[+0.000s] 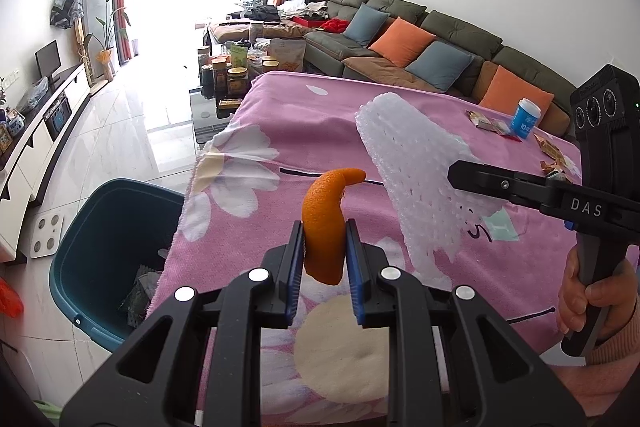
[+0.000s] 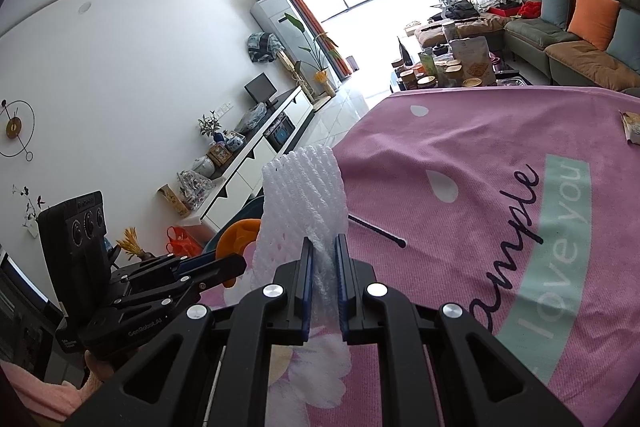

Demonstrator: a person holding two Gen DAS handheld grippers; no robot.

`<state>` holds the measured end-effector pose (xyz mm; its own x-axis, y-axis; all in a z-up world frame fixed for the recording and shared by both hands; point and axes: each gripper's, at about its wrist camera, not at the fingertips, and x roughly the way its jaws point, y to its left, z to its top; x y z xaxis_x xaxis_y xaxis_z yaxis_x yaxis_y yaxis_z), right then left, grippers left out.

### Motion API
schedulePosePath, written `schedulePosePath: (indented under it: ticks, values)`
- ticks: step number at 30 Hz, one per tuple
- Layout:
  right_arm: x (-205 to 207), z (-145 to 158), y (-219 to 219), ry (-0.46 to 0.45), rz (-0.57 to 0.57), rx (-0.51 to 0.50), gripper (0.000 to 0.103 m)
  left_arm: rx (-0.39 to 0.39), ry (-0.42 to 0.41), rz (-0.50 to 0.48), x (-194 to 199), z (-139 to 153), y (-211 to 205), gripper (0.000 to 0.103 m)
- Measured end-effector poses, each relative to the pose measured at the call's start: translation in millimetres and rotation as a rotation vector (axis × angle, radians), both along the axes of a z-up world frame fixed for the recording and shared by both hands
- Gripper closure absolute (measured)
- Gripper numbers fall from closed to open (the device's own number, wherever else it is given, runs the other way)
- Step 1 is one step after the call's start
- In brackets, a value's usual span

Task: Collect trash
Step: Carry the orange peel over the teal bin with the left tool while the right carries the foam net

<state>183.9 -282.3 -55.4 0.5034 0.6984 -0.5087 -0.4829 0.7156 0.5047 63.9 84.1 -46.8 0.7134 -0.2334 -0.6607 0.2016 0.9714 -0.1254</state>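
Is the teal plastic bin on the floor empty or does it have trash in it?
Not empty: the teal plastic bin shows crumpled wrappers near its bottom.

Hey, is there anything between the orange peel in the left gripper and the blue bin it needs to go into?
Nothing visible blocks it. The left gripper holds the orange peel over the pink blanket, and the blue bin stands open on the floor just past the blanket's left edge. The foam net in the right gripper is off to the other side.
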Motion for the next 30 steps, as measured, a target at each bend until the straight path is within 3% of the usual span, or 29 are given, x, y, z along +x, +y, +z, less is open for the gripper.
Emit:
schedulePosePath:
  ticks: [30]
  values:
    - [0, 3, 45, 0.001, 0.101, 0.002, 0.094, -0.002, -0.009, 0.077, -11, 3, 34, 0.083]
